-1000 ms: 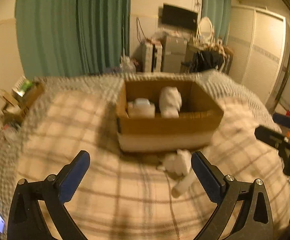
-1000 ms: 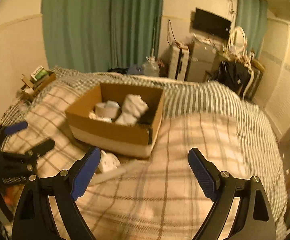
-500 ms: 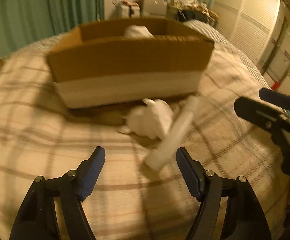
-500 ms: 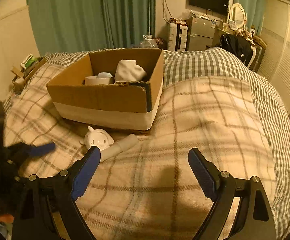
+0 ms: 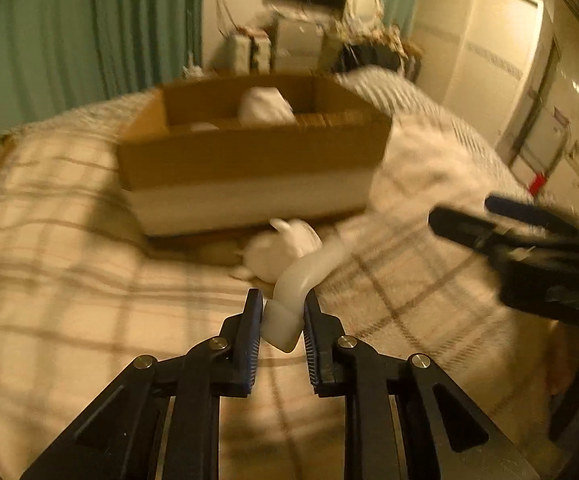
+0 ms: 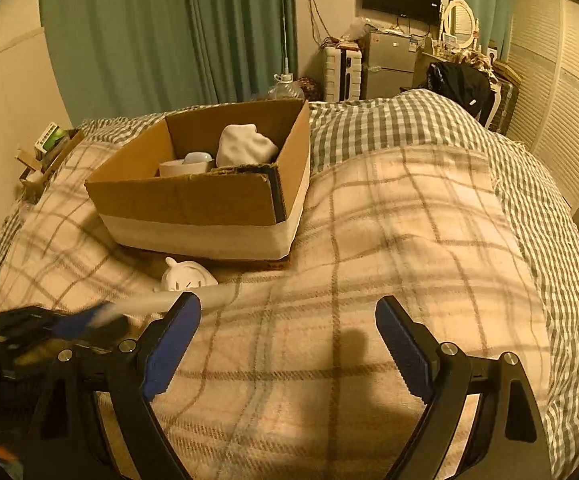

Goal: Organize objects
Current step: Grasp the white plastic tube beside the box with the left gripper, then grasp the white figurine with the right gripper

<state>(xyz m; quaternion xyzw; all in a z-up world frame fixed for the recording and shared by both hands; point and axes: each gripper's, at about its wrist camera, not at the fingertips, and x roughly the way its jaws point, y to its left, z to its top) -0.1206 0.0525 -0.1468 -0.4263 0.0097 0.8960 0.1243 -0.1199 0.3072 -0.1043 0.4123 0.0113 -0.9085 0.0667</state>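
Left wrist view is showing your left gripper (image 5: 282, 322) pinching the near end of the white tube (image 5: 301, 280) — its far end is lying by the white toy (image 6: 187, 277), just in front of the cardboard box (image 6: 193, 200) on the plaid blanket (image 6: 409, 240). Your right gripper (image 6: 289, 338) is hovering over the blanket, fingers spread wide, gripping nothing.

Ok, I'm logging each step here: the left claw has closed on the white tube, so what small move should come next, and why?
Probably lift it. The left claw pinches the white tube at its near end, while the far end lies by the white figurine on the plaid blanket. Raising it first should clear both before carrying it toward the cardboard box.
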